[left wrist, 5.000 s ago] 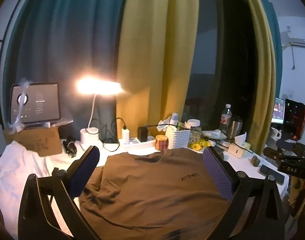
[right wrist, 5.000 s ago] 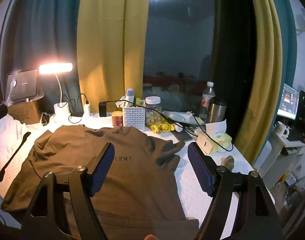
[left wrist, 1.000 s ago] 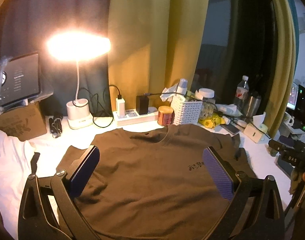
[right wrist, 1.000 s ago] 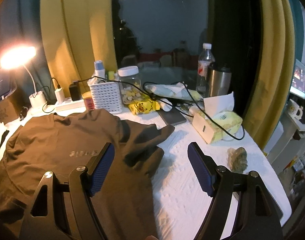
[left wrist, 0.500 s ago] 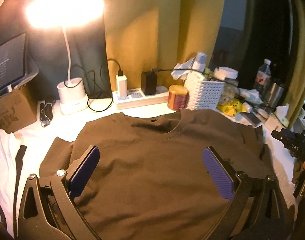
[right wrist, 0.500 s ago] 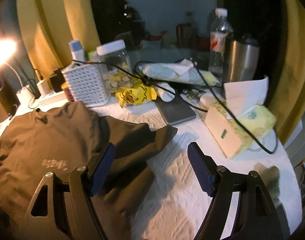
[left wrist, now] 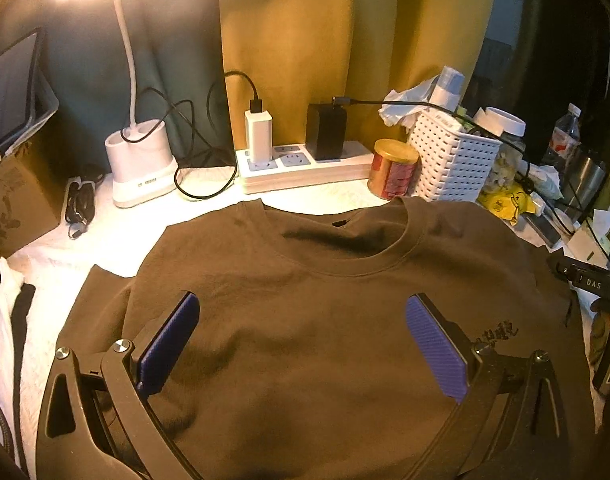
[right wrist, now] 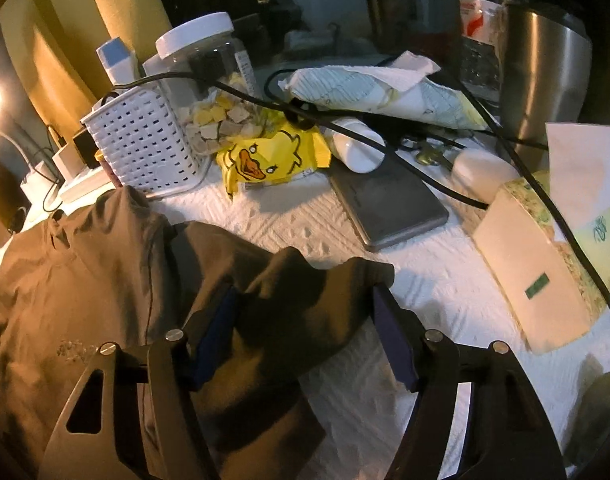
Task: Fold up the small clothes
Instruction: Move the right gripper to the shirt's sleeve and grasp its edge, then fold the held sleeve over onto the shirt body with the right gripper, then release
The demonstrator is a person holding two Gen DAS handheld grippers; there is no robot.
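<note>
Brown T-shirt (left wrist: 325, 320) spread flat on the white tabletop (right wrist: 317, 220).
Left view shows its collar, left gripper (left wrist: 305, 344) wide open above the chest; right view alone shows the sleeve (right wrist: 305, 304) between the right gripper (right wrist: 305, 336), jaws closing, not yet pressing.

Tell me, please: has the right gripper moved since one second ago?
Yes. The right gripper has come forward and down toward the shirt sleeve; the white basket looks nearer. Its jaws have just been closing; the sleeve lies between them.
</note>
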